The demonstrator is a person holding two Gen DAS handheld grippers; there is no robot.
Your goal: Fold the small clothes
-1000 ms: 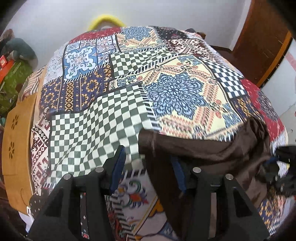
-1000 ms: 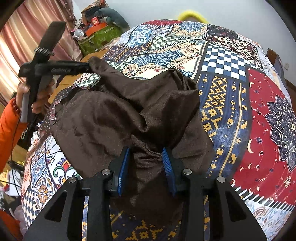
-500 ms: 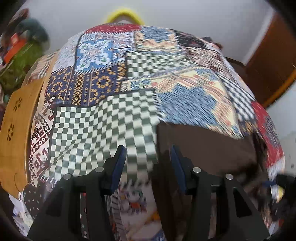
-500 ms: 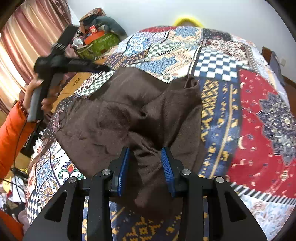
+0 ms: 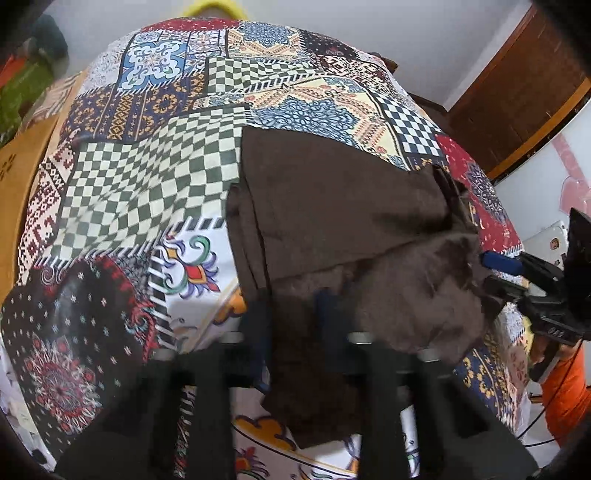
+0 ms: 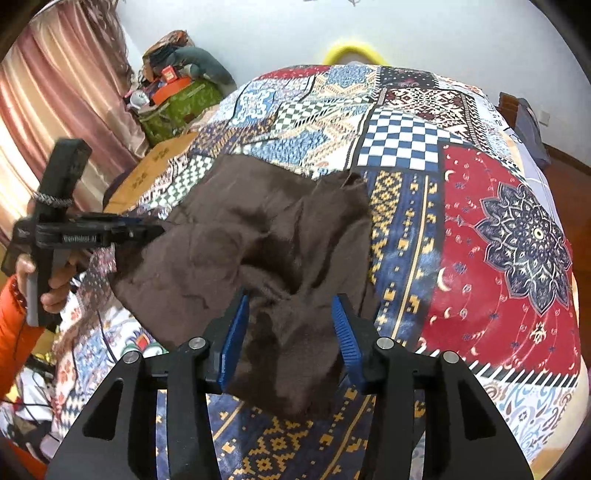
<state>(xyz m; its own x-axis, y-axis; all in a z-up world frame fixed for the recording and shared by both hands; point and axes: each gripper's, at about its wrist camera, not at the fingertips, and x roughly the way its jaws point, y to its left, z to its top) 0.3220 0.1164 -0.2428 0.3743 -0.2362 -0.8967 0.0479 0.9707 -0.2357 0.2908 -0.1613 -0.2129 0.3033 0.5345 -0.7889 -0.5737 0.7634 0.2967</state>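
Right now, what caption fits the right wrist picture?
Right gripper, blue pads spread around a crumpled dark brown cloth on a patchwork bedspread.

- A patchwork bedspread [image 5: 155,173] is covering the whole bed, showing green-and-white checks, blue floral medallions, a blue-and-white checkerboard [image 6: 399,144] and a red panel with a dark mandala [image 6: 524,232].
- A yellow curved object [image 6: 351,50] is peeking over the far edge of the bed, against the white wall [image 6: 406,33].
- A green patterned bag [image 6: 177,107] is sitting beside the bed with an orange box [image 6: 170,90] and a grey bundle [image 6: 199,64] lying on top.
- Pink curtains [image 6: 55,92] are hanging at the left.
- A wooden panel with flower cut-outs [image 6: 155,162] is standing along the bed's left side.
- A dark wooden door [image 5: 517,96] is showing at the right.
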